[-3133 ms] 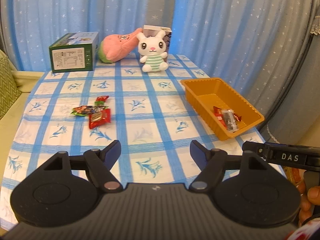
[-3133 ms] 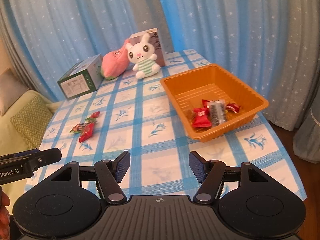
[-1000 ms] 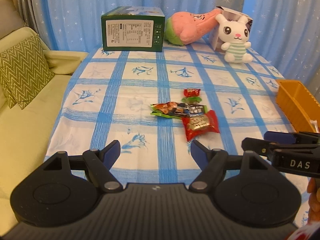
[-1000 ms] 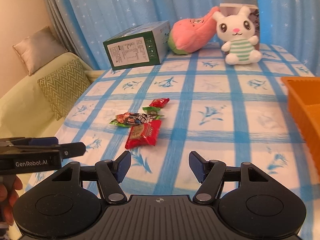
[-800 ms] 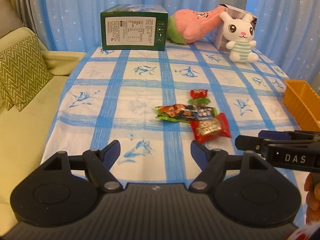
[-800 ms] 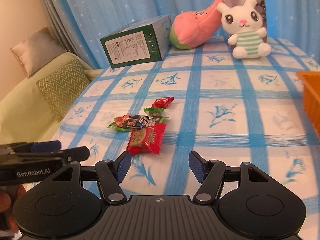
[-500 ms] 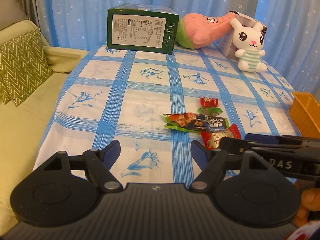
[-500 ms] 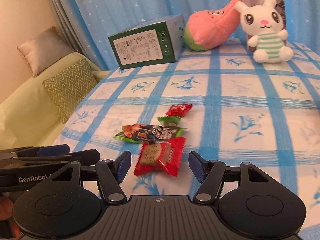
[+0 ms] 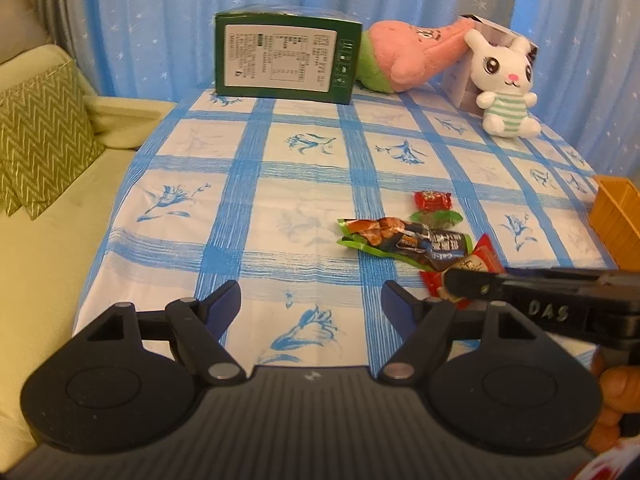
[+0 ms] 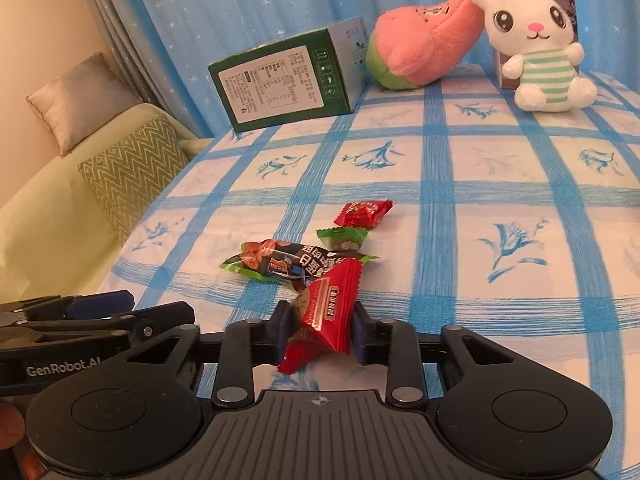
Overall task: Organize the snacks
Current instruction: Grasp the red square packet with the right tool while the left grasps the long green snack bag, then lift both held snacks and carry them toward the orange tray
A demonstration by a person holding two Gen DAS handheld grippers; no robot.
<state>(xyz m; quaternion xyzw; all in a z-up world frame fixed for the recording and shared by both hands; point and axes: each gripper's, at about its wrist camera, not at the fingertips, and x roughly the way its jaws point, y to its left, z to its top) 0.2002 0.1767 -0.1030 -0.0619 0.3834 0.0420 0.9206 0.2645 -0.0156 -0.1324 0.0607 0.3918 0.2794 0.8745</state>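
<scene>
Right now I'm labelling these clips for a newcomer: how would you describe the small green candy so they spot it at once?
On the blue-checked tablecloth, find the cluster of snack wrappers near its middle. The small green twist-wrapped candy lies between the small red candy behind it and the long dark, green-edged snack bar in front. It is the only all-green, short wrapper there.

From the left wrist view, the right gripper [image 9: 460, 286] covers most of the red snack packet [image 9: 482, 258], so only its upper corner and a lower scrap show. The orange tray [image 9: 614, 216], off to the right of the left gripper [image 9: 311, 300], is cut by the picture's edge, its inside unseen. A hand [image 9: 612, 396] shows only as fingers at the right edge. The print on the green box [image 9: 280, 60] is too small to read.
</scene>
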